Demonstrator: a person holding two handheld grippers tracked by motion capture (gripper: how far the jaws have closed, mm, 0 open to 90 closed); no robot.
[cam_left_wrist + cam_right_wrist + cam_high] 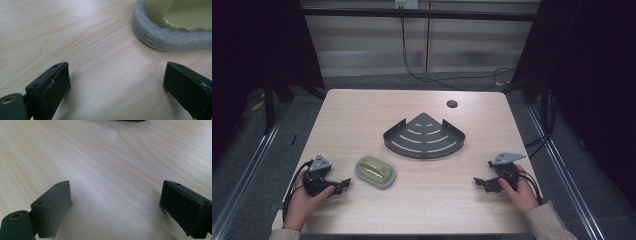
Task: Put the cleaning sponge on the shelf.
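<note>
Just right of open left tool point(343, 185): sponge point(375, 171), apart.

Black left gripper point(343, 186), right gripper point(479, 183): grey three-cornered plates, black cables, screw-holed fingers point(48, 86); beige sleeves point(549, 225).

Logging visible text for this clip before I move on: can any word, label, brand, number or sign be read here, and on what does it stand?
None can be read.
Yellow-green soap on its grey pad: no print visible.
Dark corner rack: slots, no lettering.
Left hand-held gripper and right hand-held gripper: no markings legible.
Pale plate high on the far wall: too small to tell.
</note>
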